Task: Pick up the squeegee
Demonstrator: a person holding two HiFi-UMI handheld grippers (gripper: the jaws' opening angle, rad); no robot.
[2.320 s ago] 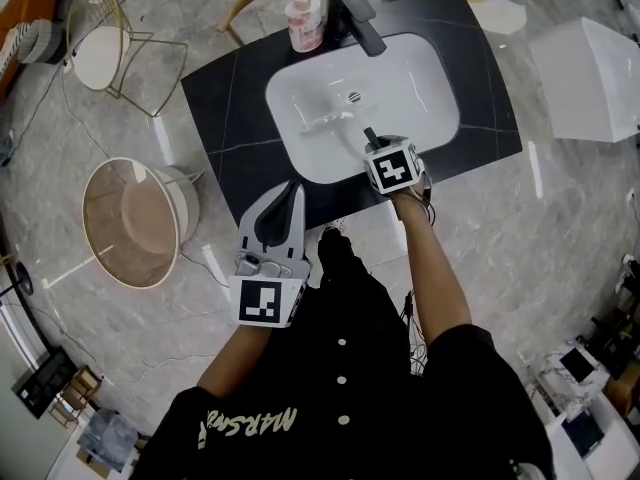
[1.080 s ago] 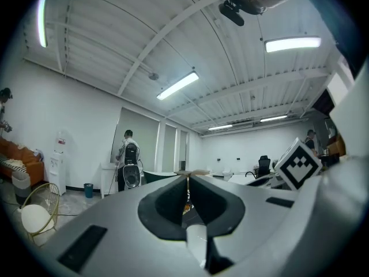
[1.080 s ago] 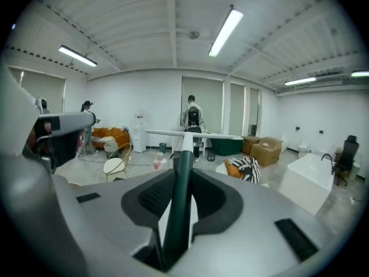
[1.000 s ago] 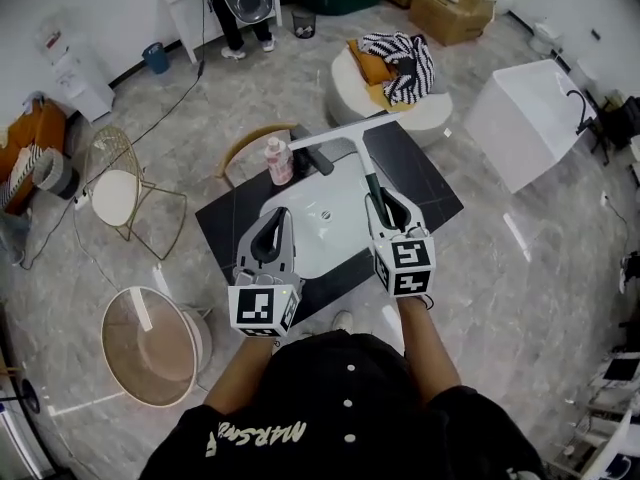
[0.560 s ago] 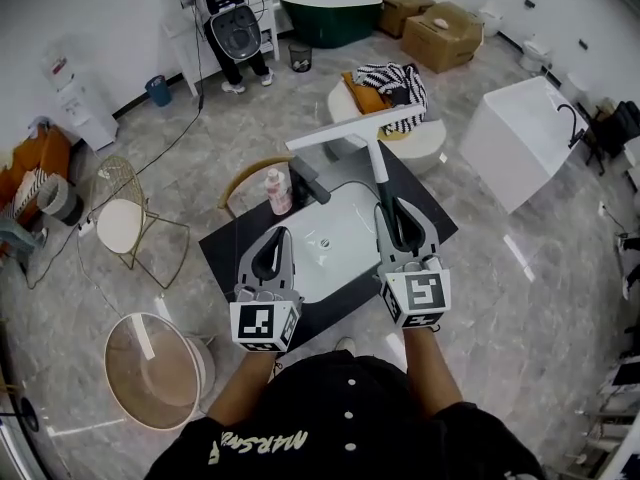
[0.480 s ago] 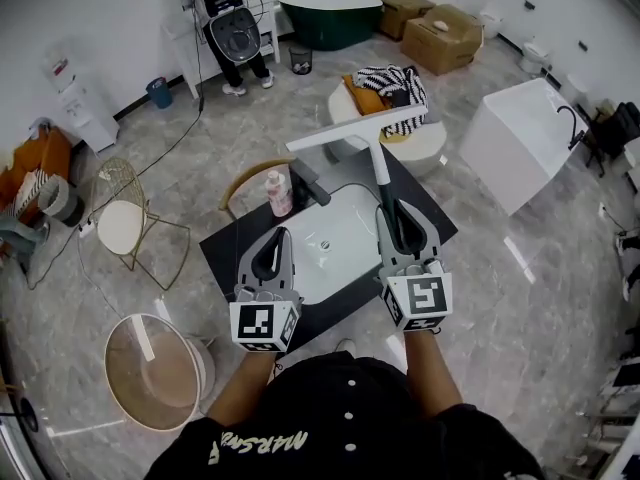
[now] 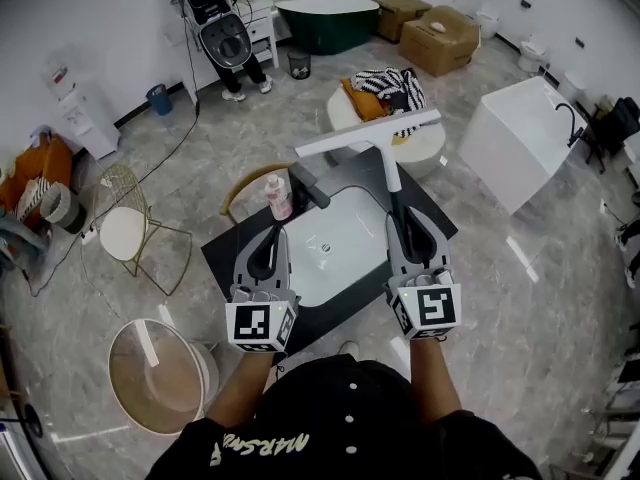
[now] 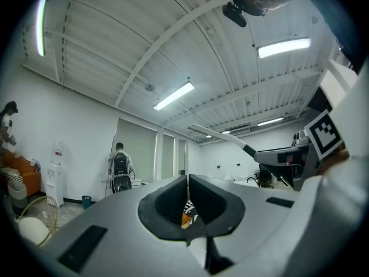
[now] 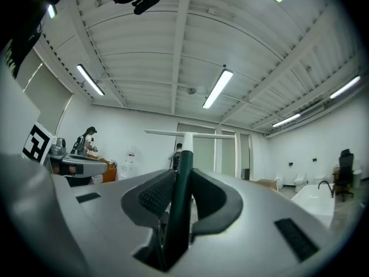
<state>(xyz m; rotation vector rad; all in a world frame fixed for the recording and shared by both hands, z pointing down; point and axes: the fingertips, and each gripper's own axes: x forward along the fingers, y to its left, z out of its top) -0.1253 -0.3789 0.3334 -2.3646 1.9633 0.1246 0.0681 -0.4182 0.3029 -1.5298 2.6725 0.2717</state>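
Observation:
The squeegee has a dark green handle [image 7: 398, 196] and a long white blade [image 7: 368, 133]. My right gripper [image 7: 410, 230] is shut on the handle and holds it in the air above the white sink [image 7: 345, 230], blade end pointing away from me. In the right gripper view the handle [image 9: 180, 198] runs up between the pads to the level blade [image 9: 190, 134]. My left gripper [image 7: 268, 253] hovers beside it at the left, shut with nothing in it; in its own view the left gripper [image 8: 188, 180] shows only a thin slit, with the squeegee [image 8: 222, 137] off to the right.
The sink sits in a black counter [image 7: 225, 253] with a dark faucet [image 7: 308, 185] and a pink soap bottle [image 7: 279, 197]. A wire chair [image 7: 130, 230] and a round basket [image 7: 155, 373] stand at the left, a white tub [image 7: 520, 138] at the right, and a person [image 7: 215, 28] at the back.
My right gripper has lifted the squeegee up out of the sink and tipped it toward level. The left gripper rose a little beside it.

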